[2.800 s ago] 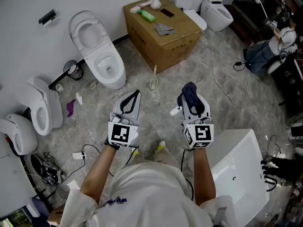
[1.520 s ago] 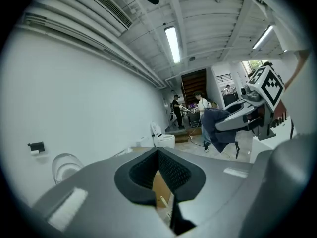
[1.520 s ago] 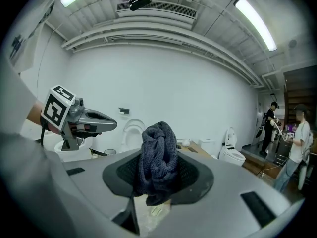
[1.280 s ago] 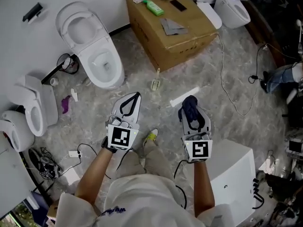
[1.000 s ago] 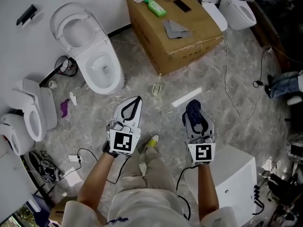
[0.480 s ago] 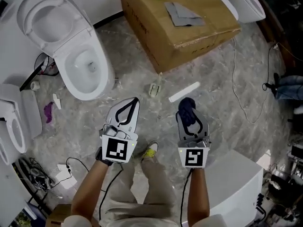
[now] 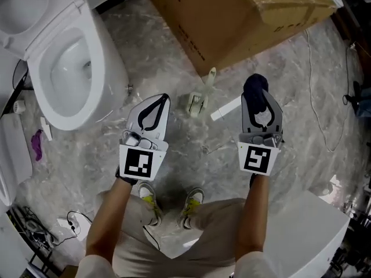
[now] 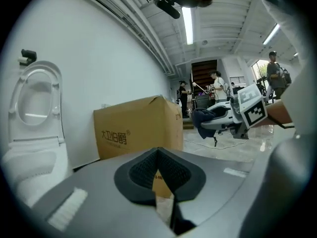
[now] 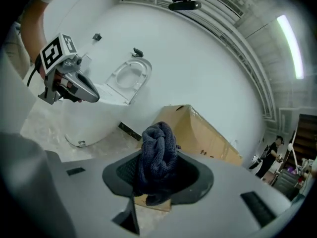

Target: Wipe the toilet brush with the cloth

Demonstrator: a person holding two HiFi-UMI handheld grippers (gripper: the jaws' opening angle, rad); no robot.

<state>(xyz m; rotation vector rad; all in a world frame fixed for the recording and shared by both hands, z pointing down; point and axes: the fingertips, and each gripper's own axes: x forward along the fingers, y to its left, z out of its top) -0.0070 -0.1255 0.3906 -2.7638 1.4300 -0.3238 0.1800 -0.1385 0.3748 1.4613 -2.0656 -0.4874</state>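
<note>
Both grippers have come forward toward the cardboard box (image 7: 232, 22) since half a second ago. Their tips, which were short of the toilet brush (image 7: 200, 100), now flank it on either side. The box top has slid out of the head view, so only its near corner and front faces show.

Nearest the camera, well back from the box, the person's two shoes (image 7: 149, 204) stand on the marbled floor (image 7: 174, 45), with both forearms reaching out above them. The left gripper (image 7: 162, 99) points toward the box with its jaws pressed together and nothing between them; its own view shows the dark pads meeting along a seam. The right gripper (image 7: 255, 95) points the same way, well apart from the left one. Its jaws are pinching a bunched dark blue cloth (image 9: 157, 150), which bulges up and out past the pads.

Between the two tips, on the floor just in front of the box's near corner, sits the toilet brush, pale, with its handle angled up toward the box. Neither gripper touches it, and the cloth is clear of it. A white strip (image 7: 226, 110) lies on the floor just beside the brush, on the right gripper's side. To the left of the box, an open white toilet (image 7: 64, 68) stands against the wall.
</note>
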